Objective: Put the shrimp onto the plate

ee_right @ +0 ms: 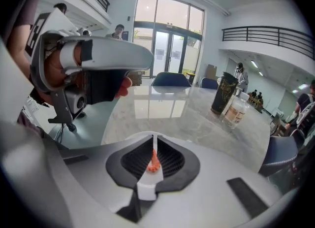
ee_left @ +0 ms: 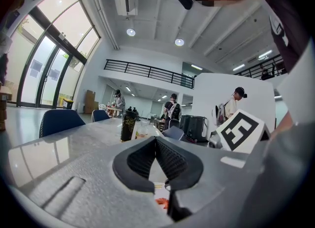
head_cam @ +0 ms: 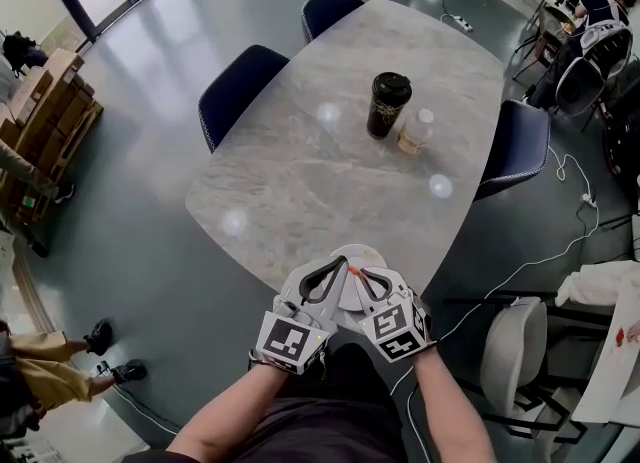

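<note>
Marble table (head_cam: 330, 171), navy chairs (head_cam: 240, 86), glossy floor (head_cam: 130, 201)

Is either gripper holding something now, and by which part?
The right gripper holds the shrimp, pinched lengthwise by its sides between the jaws. The left gripper is shut on nothing.

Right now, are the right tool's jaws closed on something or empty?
Shut on the shrimp. The right gripper has its jaws together, with the small orange shrimp pinched between them.
</note>
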A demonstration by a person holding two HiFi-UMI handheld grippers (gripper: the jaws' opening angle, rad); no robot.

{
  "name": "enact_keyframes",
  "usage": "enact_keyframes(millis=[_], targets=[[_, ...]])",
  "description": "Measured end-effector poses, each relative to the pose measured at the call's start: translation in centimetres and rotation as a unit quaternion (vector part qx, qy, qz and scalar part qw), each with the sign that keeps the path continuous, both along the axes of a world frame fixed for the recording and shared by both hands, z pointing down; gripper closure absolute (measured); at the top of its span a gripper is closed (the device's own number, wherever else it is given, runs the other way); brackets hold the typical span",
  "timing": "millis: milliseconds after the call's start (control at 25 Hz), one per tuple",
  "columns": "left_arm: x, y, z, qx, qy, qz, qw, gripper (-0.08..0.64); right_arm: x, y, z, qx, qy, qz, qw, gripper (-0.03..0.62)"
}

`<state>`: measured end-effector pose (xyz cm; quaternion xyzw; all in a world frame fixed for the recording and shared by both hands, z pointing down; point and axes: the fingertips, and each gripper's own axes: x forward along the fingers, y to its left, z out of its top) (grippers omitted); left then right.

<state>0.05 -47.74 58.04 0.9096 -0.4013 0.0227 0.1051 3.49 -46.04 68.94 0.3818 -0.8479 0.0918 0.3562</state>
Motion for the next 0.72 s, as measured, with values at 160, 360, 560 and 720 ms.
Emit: enact_keyframes(millis=[160, 360, 560, 720], targets=[[0.3, 0.8, -3.0, -0.004, -0.013, 0.003, 0.9999, 0.552, -0.4, 0.4, -5.2, 0.014, -0.052, 0.022, 0.998, 0.589], [1.2, 2.8, -7.8, 0.005, -0.013, 0.011, 0.9998, 0.552, -0.1, 1.0, -13.6, 0.05, -0.132, 0.056, 0.988, 0.589], [1.1, 4.3, -13.6, 0.007, -0.002, 0.003, 1.0, 0.552, 0.1, 1.9, -21.8, 0.091, -0.205, 0.078, 0.971, 0.589], [1.2, 5.4, -17.4, 0.024, 0.004, 0.003, 0.9997, 0.552, 0.1, 2.7, -26.8, 0.125, -0.238, 0.084, 0.96, 0.591]])
